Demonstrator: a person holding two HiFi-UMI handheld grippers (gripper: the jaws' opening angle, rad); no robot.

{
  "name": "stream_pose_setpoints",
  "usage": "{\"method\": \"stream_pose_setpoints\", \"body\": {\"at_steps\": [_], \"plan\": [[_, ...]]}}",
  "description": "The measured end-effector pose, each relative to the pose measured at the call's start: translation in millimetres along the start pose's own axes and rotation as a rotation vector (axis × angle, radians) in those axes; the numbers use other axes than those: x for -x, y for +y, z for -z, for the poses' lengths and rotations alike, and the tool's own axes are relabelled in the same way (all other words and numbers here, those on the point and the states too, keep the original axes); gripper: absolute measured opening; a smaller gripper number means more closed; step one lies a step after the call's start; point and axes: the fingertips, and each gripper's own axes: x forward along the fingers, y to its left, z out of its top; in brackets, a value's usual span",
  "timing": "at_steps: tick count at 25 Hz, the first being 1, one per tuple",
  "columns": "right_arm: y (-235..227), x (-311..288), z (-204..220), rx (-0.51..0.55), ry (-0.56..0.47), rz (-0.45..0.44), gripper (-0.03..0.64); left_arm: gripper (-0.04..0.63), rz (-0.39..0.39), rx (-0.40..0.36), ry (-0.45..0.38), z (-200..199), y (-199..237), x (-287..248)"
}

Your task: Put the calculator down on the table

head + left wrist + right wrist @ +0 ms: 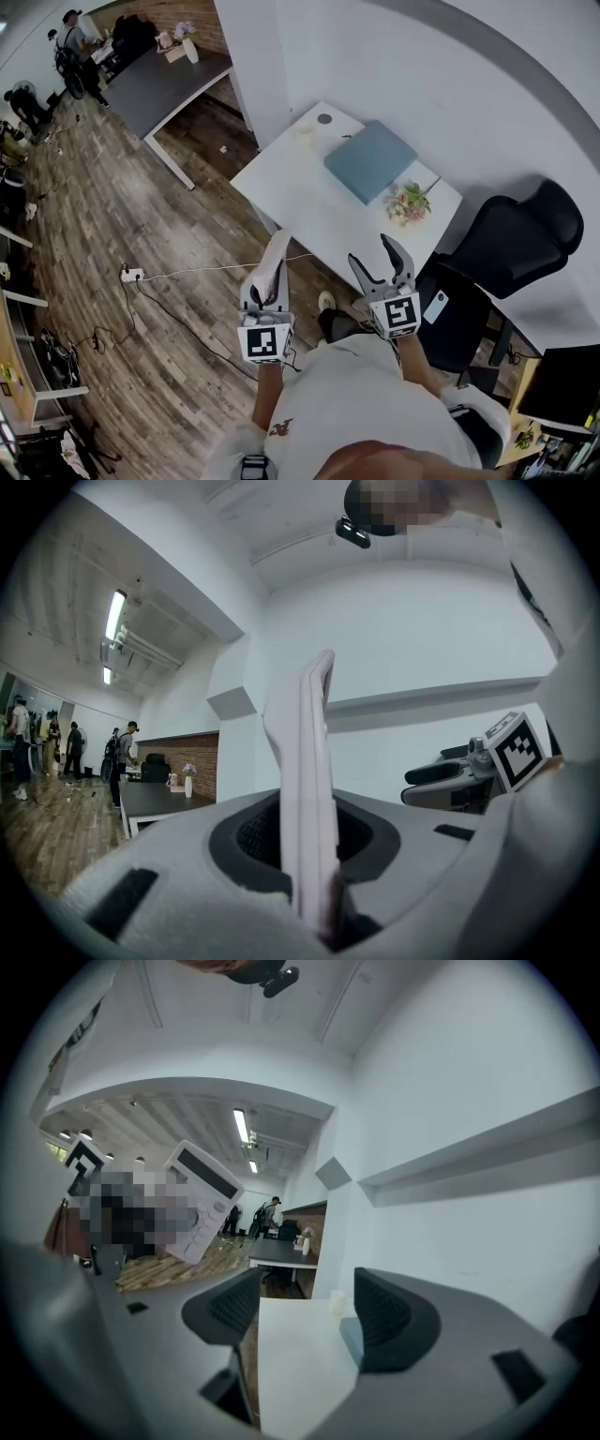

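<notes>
Calculator [274,258] clamped in my left gripper [266,292] by its lower end, standing on edge, key face toward my right gripper [382,268]. Long axis runs out along jaws, display end leading, aimed at white table [309,214]. Table lies ahead of both tools. Calculator tip near its front edge, not over it yet by my read. Right jaws spread wide, nothing gripped. Left hand owns the move. Blue box [370,159] sits further back, so land short of it.
</notes>
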Motion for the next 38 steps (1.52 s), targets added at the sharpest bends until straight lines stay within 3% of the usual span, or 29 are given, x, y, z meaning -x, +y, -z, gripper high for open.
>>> {"method": "stream_pose_setpoints", "body": {"at_steps": [10,24,38], "plan": [[-22,-65,-4,-0.011,0.008,-0.022,0.308,0.08,-0.021,0.004,0.012,1,35,-58],[-82,-125,1,-0.055,0.0,-0.016,0.302,0.08,-0.028,-0.022,0.05,-3,49,-143],[-130,-134,17,-0.08,0.026,0.083,0.296,0.08,0.087,-0.023,0.075,9,30,-205]]}}
